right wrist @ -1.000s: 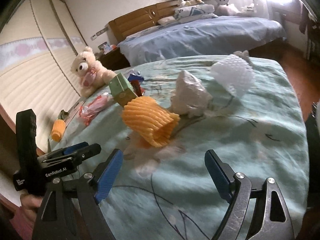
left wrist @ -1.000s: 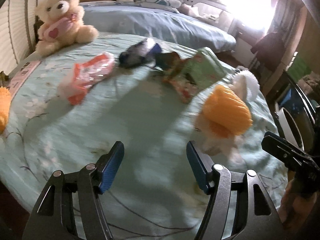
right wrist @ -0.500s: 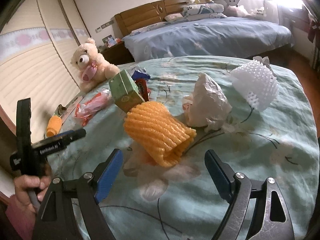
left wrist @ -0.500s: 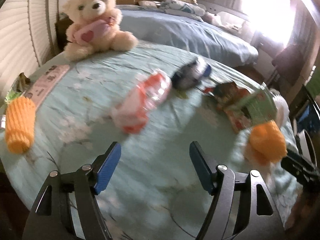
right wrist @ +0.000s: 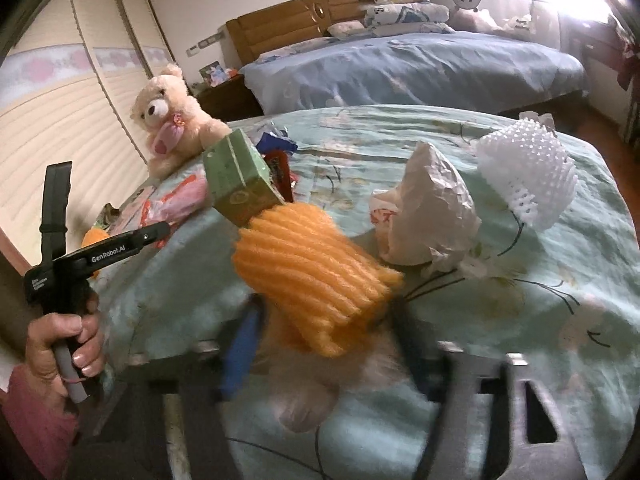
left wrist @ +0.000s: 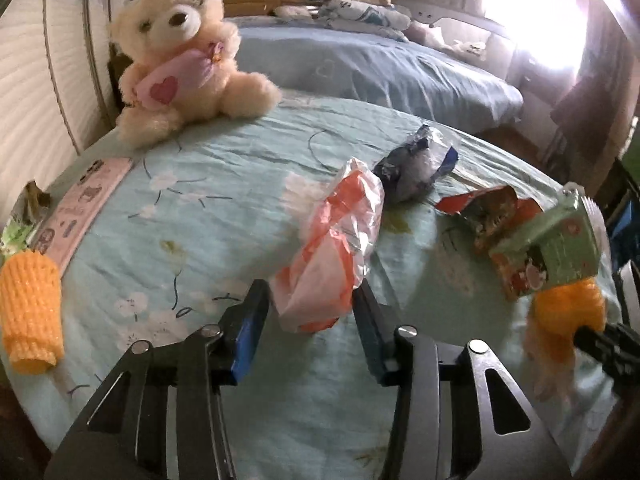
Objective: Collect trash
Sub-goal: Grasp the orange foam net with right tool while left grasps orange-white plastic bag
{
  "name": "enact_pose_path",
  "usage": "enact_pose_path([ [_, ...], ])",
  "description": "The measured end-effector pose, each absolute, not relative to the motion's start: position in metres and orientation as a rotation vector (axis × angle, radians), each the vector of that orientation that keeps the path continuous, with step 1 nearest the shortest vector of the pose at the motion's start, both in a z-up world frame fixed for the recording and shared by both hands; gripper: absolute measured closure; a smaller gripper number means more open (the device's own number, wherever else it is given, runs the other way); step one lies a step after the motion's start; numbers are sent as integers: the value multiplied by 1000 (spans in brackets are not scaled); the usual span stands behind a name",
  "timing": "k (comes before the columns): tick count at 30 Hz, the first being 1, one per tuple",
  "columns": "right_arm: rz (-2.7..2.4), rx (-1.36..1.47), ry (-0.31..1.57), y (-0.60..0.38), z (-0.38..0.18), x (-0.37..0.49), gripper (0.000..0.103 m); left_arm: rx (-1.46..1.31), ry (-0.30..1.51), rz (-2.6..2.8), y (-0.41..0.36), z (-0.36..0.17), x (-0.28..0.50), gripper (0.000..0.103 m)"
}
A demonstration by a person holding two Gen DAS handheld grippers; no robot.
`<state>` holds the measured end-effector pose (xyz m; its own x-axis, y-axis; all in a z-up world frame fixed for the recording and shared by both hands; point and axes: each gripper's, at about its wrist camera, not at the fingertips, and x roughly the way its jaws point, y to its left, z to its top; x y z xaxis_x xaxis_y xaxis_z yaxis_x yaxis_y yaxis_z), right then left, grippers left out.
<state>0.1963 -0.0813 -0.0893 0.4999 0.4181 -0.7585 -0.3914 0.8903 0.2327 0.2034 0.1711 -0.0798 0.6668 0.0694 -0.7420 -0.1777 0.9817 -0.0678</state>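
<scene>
On the round table's teal flowered cloth [left wrist: 192, 216] lies a crumpled orange-and-white plastic wrapper [left wrist: 340, 240]. Its near end sits between the blue pads of my left gripper [left wrist: 310, 304], whose jaws are closing and touch it on both sides. In the right wrist view an orange foam fruit net [right wrist: 312, 264] lies on a pale fluffy tuft. My right gripper [right wrist: 326, 332] is blurred, its jaws closing on the net's near end. Behind lie a dark blue wrapper [left wrist: 412, 168], a torn red snack packet [left wrist: 492, 212] and a green carton [left wrist: 556, 248].
A teddy bear [left wrist: 184, 48] sits at the table's far left edge. A second orange foam net [left wrist: 30, 312] and a pink strip [left wrist: 84, 208] lie at the left rim. A crumpled white paper bag [right wrist: 428, 208] and a white foam net [right wrist: 528, 176] lie right. A blue bed [left wrist: 380, 68] stands behind.
My left gripper swung left across the table to the orange-and-white wrapper and its jaws narrowed around it. My right gripper came closer to the orange foam net and narrowed on it.
</scene>
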Motion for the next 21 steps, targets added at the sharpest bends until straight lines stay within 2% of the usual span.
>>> enact_pose_path([
  [2,490,45,929,-83,-89,196,77,-133,827,124,168,-78,200,69],
  [4,497,39,924,-83,-87,193,88,-131,829,103,161,-77,193,70],
  [21,487,114,874,-132,-60,148,90,-146,851,-123,69,-67,134,71],
])
